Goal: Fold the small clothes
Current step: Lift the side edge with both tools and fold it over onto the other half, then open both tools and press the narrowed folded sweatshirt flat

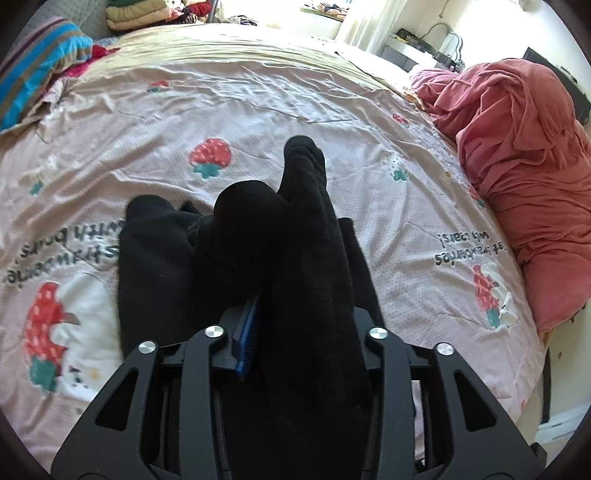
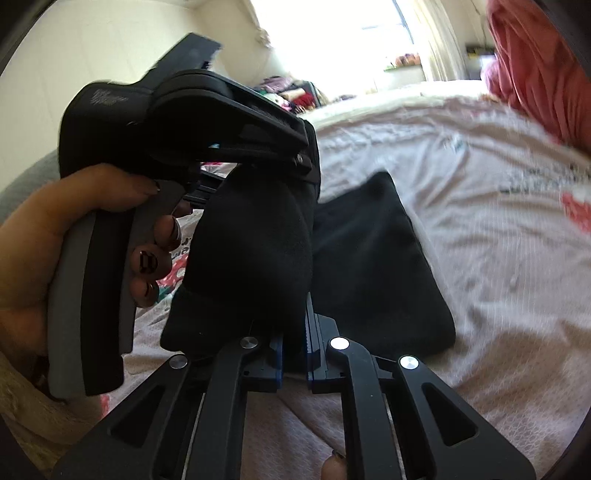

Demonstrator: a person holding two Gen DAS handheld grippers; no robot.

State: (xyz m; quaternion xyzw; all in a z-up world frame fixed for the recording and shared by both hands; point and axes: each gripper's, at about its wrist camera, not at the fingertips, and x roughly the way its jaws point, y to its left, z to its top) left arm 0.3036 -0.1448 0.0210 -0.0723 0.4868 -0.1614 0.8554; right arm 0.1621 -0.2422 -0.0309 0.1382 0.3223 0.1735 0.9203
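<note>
A black sock [image 1: 310,236] hangs between the fingers of my left gripper [image 1: 295,325], which is shut on it above the bed. My right gripper [image 2: 293,354] is shut on the same black sock [image 2: 255,251], right below the left gripper [image 2: 229,114] held in a hand. A second black piece [image 2: 373,266] lies flat on the strawberry-print bedsheet [image 2: 480,221]; it also shows in the left wrist view [image 1: 155,266], under the held sock.
A pink blanket heap [image 1: 524,177] lies along the bed's right side. Striped blue cloth [image 1: 37,66] and piled clothes [image 1: 147,14] sit at the far left. A desk with clutter [image 1: 417,48] stands beyond the bed. The bedsheet [image 1: 258,96] spreads wide ahead.
</note>
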